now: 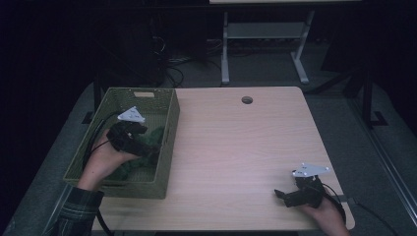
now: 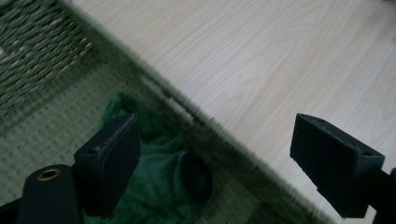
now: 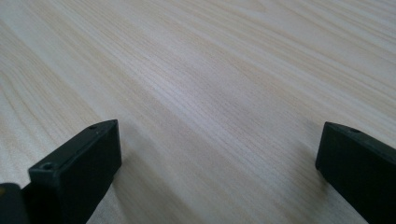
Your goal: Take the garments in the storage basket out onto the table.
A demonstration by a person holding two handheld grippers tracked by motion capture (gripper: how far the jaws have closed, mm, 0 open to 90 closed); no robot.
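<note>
A green woven basket stands on the left part of the light wood table. Inside it lies a crumpled dark green cloth. My left gripper hovers over the basket's right side, open. In the left gripper view one jaw hangs above the cloth and the other above the table, with the basket's rim running between them; a dark round patch shows in the cloth. My right gripper rests low near the table's front right edge, open over bare wood.
A round cable hole sits near the table's far edge. Behind the table are the white legs of another table and cables on the dark floor. A black cable trails from the left gripper across the basket's left side.
</note>
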